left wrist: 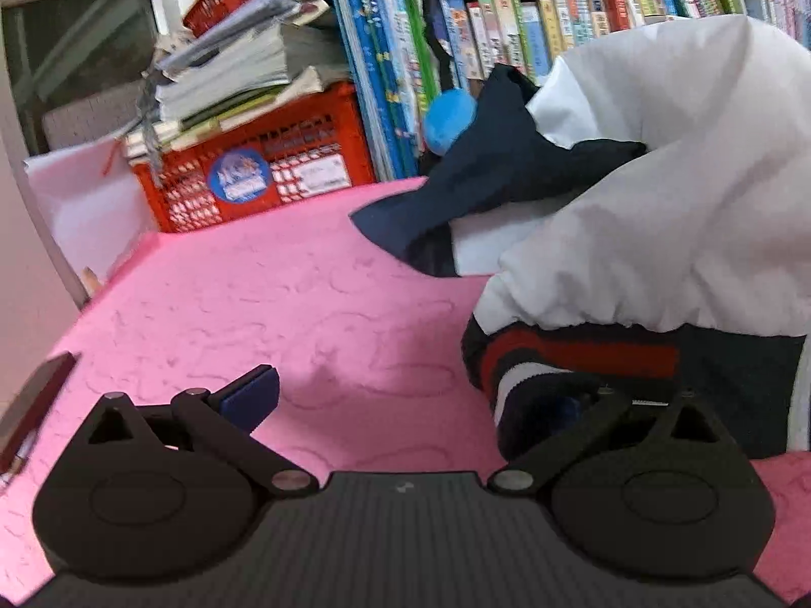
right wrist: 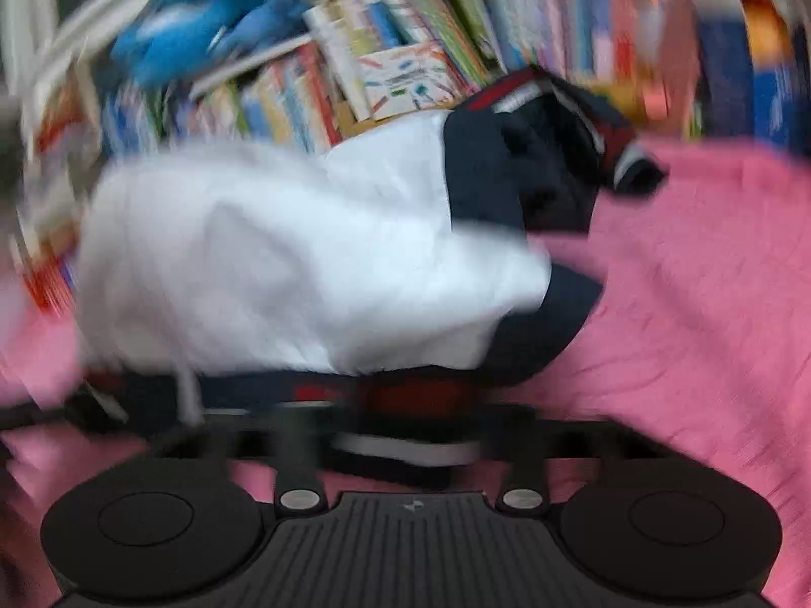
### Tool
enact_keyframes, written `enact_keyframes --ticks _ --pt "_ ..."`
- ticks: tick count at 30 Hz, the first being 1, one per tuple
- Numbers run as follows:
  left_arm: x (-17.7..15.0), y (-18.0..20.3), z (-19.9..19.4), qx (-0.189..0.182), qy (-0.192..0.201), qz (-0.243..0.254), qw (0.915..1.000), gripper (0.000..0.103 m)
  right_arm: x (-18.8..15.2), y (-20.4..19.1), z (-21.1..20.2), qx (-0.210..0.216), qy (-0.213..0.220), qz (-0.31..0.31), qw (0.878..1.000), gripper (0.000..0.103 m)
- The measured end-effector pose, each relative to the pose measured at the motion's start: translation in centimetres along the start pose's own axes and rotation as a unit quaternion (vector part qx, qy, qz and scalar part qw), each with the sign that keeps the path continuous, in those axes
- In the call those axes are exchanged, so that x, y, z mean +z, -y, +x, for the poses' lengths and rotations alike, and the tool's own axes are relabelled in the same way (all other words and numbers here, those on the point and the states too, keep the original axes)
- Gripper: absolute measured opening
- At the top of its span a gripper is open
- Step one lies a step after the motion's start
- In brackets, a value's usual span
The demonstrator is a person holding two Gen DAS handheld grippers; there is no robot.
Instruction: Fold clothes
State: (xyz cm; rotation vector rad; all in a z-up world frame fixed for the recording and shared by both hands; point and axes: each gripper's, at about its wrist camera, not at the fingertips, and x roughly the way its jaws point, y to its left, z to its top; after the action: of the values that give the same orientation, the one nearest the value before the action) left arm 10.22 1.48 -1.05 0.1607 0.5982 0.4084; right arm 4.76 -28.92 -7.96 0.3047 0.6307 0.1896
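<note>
A white and navy jacket with a red, white and navy striped hem lies bunched on the pink bed cover. My left gripper is open; its left blue pad is bare, and the right finger is hidden under the jacket's striped hem. In the blurred right wrist view the jacket fills the middle. My right gripper sits at the striped hem; the blur hides whether it is shut on it.
A red crate stacked with papers stands at the back left of the bed. Bookshelves full of books line the back. A blue plush toy sits behind the jacket. A dark flat object lies at the left edge.
</note>
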Motion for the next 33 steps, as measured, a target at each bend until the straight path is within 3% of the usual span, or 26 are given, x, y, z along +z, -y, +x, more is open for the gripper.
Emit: enact_keyframes --ticks 1,3,8,13,15,23,28,29,31,33 --pt "0.0 -0.4 -0.3 0.016 0.008 -0.001 0.9998 0.103 0.3 0.1 0.1 0.010 0.000 0.016 1.000 0.019" --pt "0.1 -1.6 -1.4 0.009 0.022 -0.009 0.9997 0.103 0.8 0.4 0.2 0.031 0.001 0.047 0.998 0.014" --pt "-0.4 -4.0 -6.1 -0.021 0.062 -0.002 0.9979 0.103 0.7 1.6 -6.5 0.070 0.038 0.037 0.996 0.014" --pt "-2.1 -6.6 -12.3 -0.087 0.103 -0.026 0.9905 0.103 0.6 2.7 -12.2 0.070 0.054 0.021 0.996 0.014" --pt "-3.0 -7.0 -13.2 -0.106 0.085 -0.029 0.9904 0.103 -0.2 3.1 -13.1 0.058 0.045 0.019 0.997 0.014" --pt "-7.4 -6.7 -13.9 -0.118 0.021 0.005 0.9928 0.103 -4.1 4.2 -13.6 0.004 -0.032 -0.003 0.999 0.016" --pt "-7.2 -6.8 -13.9 -0.100 0.040 -0.007 0.9941 0.103 -4.1 4.0 -14.7 -0.013 -0.005 -0.007 1.000 0.018" --pt "-6.6 -6.7 -13.6 -0.097 0.042 -0.009 0.9944 0.103 -4.0 3.4 -15.0 -0.020 0.007 -0.023 1.000 0.022" --pt "-5.5 -6.5 -13.0 -0.095 0.037 -0.016 0.9947 0.103 -3.7 2.2 -15.6 -0.034 0.032 -0.054 0.997 0.039" --pt "-4.8 -6.5 -12.5 -0.104 0.035 -0.029 0.9936 0.103 -4.5 -0.7 -16.6 -0.026 0.078 -0.141 0.987 0.083"
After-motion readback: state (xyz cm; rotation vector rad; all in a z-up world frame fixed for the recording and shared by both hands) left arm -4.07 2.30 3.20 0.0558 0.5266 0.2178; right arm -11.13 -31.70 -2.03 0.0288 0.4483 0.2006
